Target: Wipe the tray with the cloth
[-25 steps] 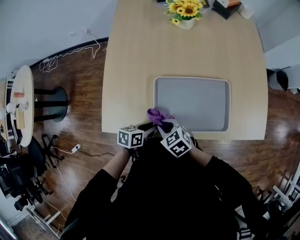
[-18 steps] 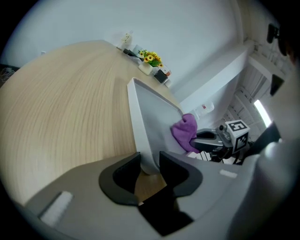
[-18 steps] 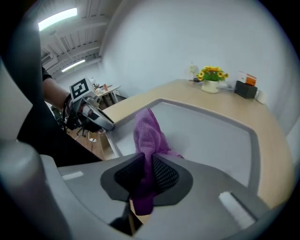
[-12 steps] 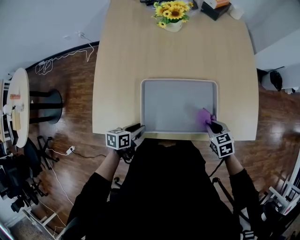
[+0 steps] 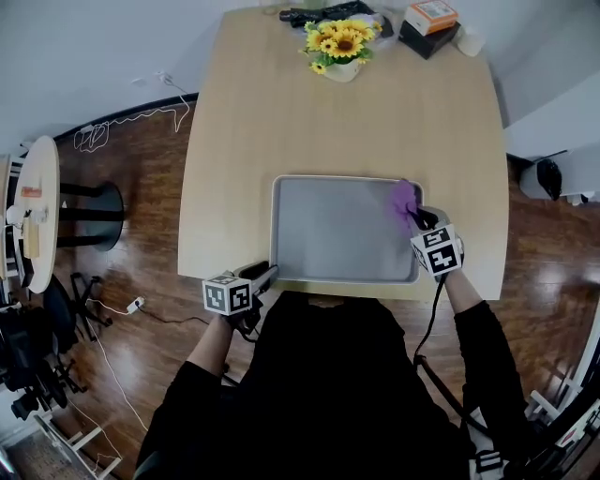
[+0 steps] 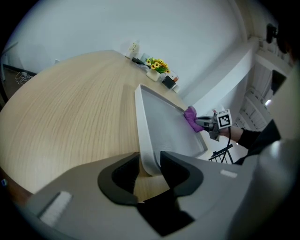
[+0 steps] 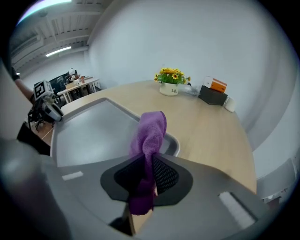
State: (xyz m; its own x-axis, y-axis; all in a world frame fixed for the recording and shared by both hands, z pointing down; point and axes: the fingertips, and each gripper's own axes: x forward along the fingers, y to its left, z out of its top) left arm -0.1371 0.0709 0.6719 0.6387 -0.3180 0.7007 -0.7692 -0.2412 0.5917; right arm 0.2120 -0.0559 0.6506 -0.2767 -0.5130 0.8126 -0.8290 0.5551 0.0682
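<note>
Grey rectangular tray [image 5: 309, 234] lies flat on the light wood bench [image 5: 281, 122], close to the near edge and in front of the person. Tray surface is bare.

Right tongs [image 5: 417, 217] are clenched on the purple cloth [image 5: 404, 197]. The cloth is pinched between the mesh pads, with a fold sticking out ahead of the tips and a tail hanging below them. The cloth is at the tray's far right corner, over the rim area. Can't tell if it presses on the tray floor or just touches the rim.

Left tongs [image 5: 265, 274] are at the tray's near left corner, pointing down and across it. The rounded corner rim sits between the two jaws. The jaws have just been opening, so they're released now, with the rim between the pads but not squeezed.

Both hands are at the bench's near edge, well apart, one at each side of the tray.

At the far end of the bench are a sunflower pot [image 5: 339, 47], an orange-topped box [image 5: 429, 19] and a white cup [image 5: 469, 42], all well away from the tray. The floor [image 5: 131, 187] is dark wood.
</note>
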